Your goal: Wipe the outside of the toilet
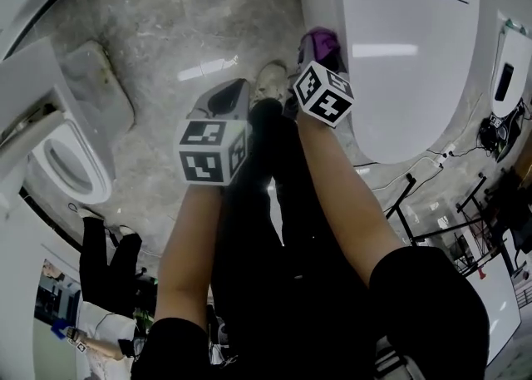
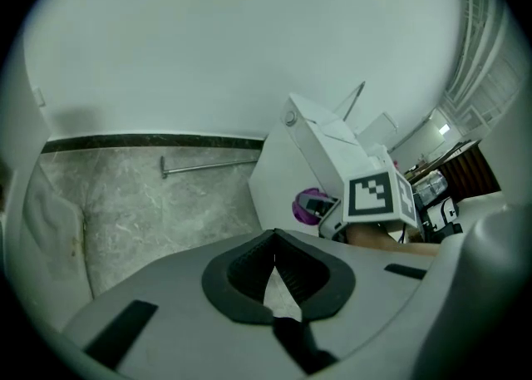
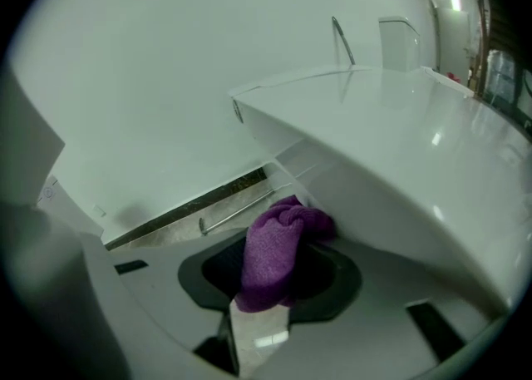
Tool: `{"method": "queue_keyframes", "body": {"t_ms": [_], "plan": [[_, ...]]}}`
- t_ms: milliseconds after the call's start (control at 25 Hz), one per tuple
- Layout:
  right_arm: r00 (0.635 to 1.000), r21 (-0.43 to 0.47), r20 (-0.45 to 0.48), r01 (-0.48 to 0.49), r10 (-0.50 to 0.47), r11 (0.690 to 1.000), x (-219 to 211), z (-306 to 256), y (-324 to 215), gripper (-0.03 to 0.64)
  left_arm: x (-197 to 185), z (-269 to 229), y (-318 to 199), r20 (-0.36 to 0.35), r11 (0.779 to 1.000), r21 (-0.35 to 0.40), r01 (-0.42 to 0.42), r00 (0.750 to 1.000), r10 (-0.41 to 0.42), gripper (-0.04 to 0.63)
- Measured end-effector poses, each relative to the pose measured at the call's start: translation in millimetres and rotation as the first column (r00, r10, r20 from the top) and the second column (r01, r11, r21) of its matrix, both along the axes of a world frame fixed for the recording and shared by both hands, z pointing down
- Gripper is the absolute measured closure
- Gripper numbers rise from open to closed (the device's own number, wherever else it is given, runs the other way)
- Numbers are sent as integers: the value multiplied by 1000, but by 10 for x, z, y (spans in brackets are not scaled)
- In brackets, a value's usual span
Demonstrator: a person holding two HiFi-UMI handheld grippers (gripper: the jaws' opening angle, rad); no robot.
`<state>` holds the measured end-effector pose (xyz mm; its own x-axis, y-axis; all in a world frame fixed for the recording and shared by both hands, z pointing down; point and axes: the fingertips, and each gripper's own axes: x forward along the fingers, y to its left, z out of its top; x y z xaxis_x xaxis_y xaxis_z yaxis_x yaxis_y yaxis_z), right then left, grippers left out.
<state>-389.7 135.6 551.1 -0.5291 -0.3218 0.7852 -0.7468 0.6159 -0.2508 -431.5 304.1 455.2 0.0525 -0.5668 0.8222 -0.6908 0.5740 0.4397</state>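
By toilet (image 3: 399,145), right gripper (image 3: 279,274) around cloth (image 3: 283,233)

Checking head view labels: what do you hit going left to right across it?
Left to right: open toilet bowl → left tool, shut and empty → shoe → right tool, shut on the purple cloth → closed toilet lid.

Floor (image 1: 166,29): grey marble.
Rod (image 2: 208,167): metal, lying along the wall (image 2: 208,54).
Shoe (image 1: 270,81): mine, pale.
Other bowl (image 1: 98,177): white, my left.
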Motion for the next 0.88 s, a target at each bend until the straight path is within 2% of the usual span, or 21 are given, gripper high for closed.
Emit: {"method": "queue_keyframes", "body": {"t_ms": [200, 320, 560, 720, 880], "plan": [[978, -30, -82, -195, 192, 980, -379, 55, -265, 500, -200, 25, 59, -2, 1000, -30, -5, 1000, 5, 588], [965, -42, -90, -252, 248, 967, -482, 83, -346, 500, -264, 69, 51, -12, 999, -34, 2, 1000, -3, 588], [963, -54, -94, -259, 253, 964, -600, 136, -344, 500, -353, 258, 29, -57, 999, -37, -31, 998, 29, 588], [969, -51, -88, -234, 229, 971, -796, 163, -425, 500, -545, 317, -142, -64, 998, -9, -63, 996, 62, 588], [964, -29, -98, -253, 249, 967, -991, 202, -499, 500, -777, 432, -221, -79, 995, 7, -104, 991, 105, 588]]}}
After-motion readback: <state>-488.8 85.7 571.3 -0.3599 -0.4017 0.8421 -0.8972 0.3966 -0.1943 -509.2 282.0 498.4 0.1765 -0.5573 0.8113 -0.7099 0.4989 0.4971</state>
